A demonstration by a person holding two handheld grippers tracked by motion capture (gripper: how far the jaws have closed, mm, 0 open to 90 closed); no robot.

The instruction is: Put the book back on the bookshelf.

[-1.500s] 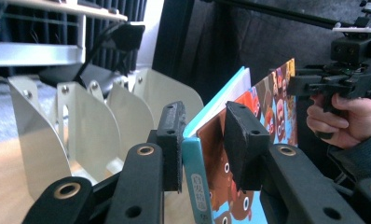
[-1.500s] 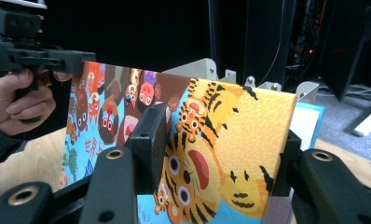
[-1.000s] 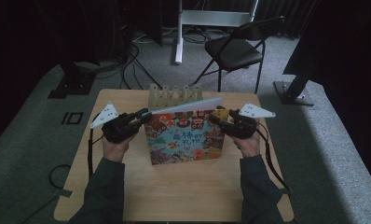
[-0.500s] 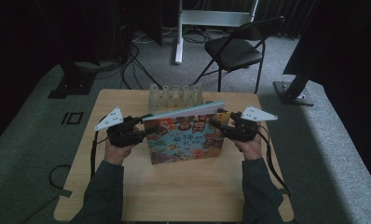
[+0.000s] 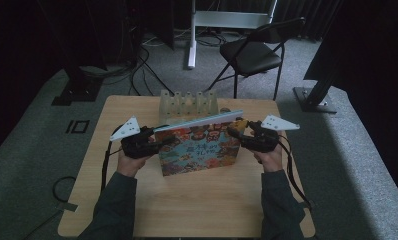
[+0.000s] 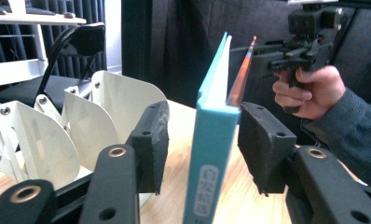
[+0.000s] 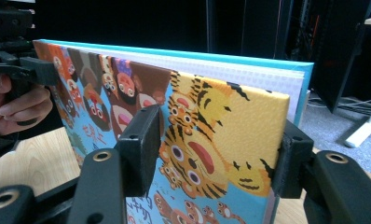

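Observation:
A colourful picture book (image 5: pixel 202 150) stands upright on the wooden table (image 5: pixel 187 200), its front cover facing the person. My left gripper (image 5: pixel 162 142) is at its left edge. In the left gripper view the blue spine (image 6: pixel 211 140) stands between the pads (image 6: pixel 151 140) with a gap on the left; the jaws have just been closing a little and stay open. My right gripper (image 5: pixel 234 131) is at the book's right edge. Its jaws (image 7: pixel 216 149) have been opening; the tiger-printed cover (image 7: pixel 197 116) slants away from the near pad, so they stand open.
A white rack of curved dividers (image 5: pixel 187 102) stands just behind the book, close to my left gripper (image 6: pixel 58 135). Beyond the table are a black folding chair (image 5: pixel 252 55), a white stand leg (image 5: pixel 192 35) and cables on the grey floor.
Both hands have dropped slightly at the book's two edges. The book stays upright in the same place.

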